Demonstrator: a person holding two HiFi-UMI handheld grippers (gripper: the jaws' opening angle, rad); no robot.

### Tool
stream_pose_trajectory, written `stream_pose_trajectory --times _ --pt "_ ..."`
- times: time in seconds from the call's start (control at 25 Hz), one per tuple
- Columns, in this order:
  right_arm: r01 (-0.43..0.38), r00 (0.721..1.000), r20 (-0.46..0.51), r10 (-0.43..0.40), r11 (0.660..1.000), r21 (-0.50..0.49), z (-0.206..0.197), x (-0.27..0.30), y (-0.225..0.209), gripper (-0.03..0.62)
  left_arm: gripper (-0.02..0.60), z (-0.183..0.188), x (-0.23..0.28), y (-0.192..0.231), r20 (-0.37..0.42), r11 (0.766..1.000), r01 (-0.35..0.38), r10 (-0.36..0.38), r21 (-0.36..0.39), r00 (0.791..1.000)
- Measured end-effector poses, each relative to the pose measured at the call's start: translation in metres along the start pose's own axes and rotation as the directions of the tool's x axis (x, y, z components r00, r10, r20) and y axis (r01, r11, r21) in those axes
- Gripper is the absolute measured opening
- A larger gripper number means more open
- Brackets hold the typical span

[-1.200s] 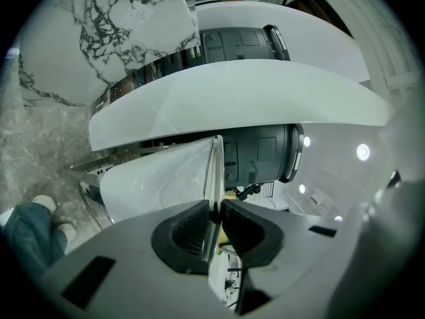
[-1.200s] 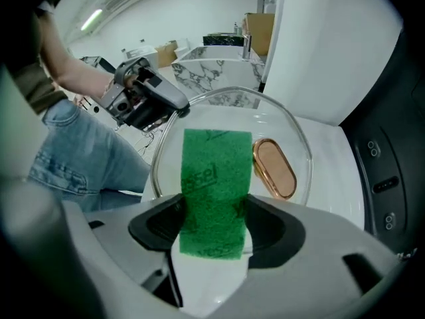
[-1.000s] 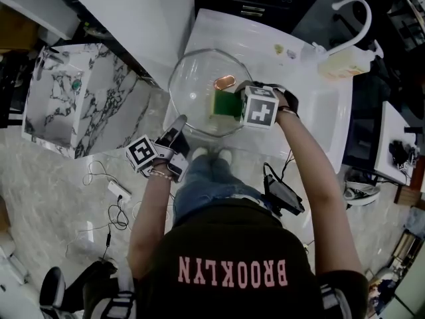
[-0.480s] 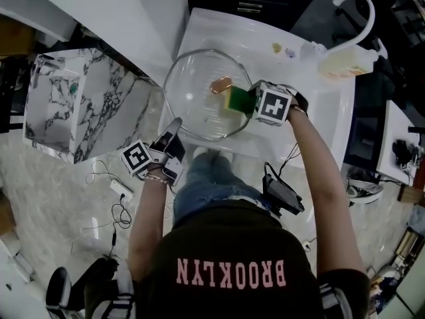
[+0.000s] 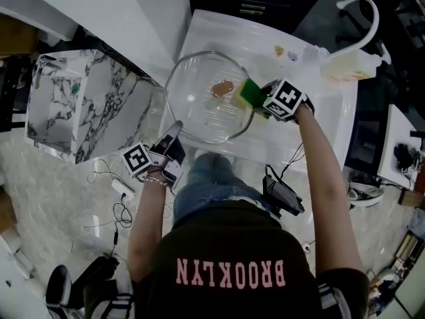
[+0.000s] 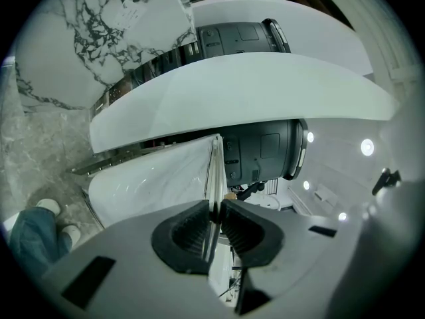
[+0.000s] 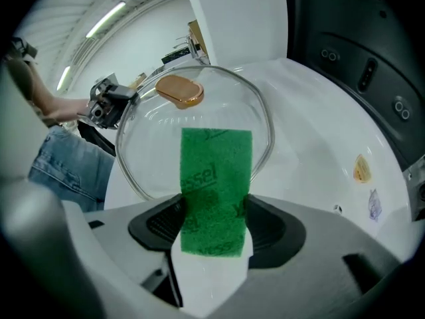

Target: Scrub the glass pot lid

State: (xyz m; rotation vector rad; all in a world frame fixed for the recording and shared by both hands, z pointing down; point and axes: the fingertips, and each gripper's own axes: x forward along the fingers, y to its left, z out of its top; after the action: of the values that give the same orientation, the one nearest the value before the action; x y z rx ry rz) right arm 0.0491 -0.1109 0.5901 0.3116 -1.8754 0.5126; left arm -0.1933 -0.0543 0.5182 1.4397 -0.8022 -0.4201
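The round glass pot lid with a copper-brown knob lies over the white counter. My left gripper is shut on the lid's near rim; in the left gripper view the glass edge runs between the pads. My right gripper is shut on a green sponge at the lid's right edge. In the right gripper view the sponge stands upright between the jaws, with the lid and its knob beyond it.
A white faucet and a pale dish sit at the counter's far right. A marbled block stands to the left. Cables lie on the floor, and a dark device hangs by the person's hip.
My right gripper has slid the sponge from the lid's middle out to its right edge. The left gripper has kept its hold on the rim.
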Motion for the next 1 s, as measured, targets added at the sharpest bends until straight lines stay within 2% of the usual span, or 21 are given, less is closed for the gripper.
stream_pose_trajectory --times 0.16,0.24,0.4,0.56,0.72,0.88,1.0 --pt "0.04 0.992 0.118 -0.045 0.998 0.04 0.021 -0.031 -0.002 0.268 0.054 0.0 -0.001 0.001 -0.001 1.0 -0.005 0.005 0.008 1.0" --pt "0.084 0.98 0.181 -0.086 0.996 0.018 0.038 -0.057 0.0 0.27 0.054 -0.001 -0.001 0.001 -0.009 1.0 -0.003 0.003 0.02 1.0" --pt "0.197 0.958 0.242 -0.156 0.968 -0.154 0.08 -0.105 0.016 0.27 0.052 -0.004 -0.002 0.0 -0.02 1.0 -0.001 0.001 0.027 1.0" --pt "0.233 0.954 0.263 -0.147 0.914 -0.332 0.127 -0.127 0.045 0.27 0.052 -0.005 -0.002 -0.001 -0.023 1.0 0.01 -0.009 0.028 1.0" --pt "0.205 0.97 0.22 -0.106 0.843 -0.498 0.165 -0.124 0.07 0.27 0.052 -0.004 -0.001 0.0 -0.034 1.0 0.004 -0.003 0.029 0.999" --pt "0.155 0.988 0.113 -0.106 0.731 -0.665 0.189 -0.106 0.089 0.27 0.052 -0.003 0.001 -0.001 -0.042 0.999 0.031 -0.03 0.03 0.999" --pt "0.102 0.993 0.04 -0.109 0.649 -0.754 0.204 -0.089 0.101 0.27 0.052 -0.003 0.002 -0.003 -0.048 0.999 0.041 -0.04 0.028 0.998"
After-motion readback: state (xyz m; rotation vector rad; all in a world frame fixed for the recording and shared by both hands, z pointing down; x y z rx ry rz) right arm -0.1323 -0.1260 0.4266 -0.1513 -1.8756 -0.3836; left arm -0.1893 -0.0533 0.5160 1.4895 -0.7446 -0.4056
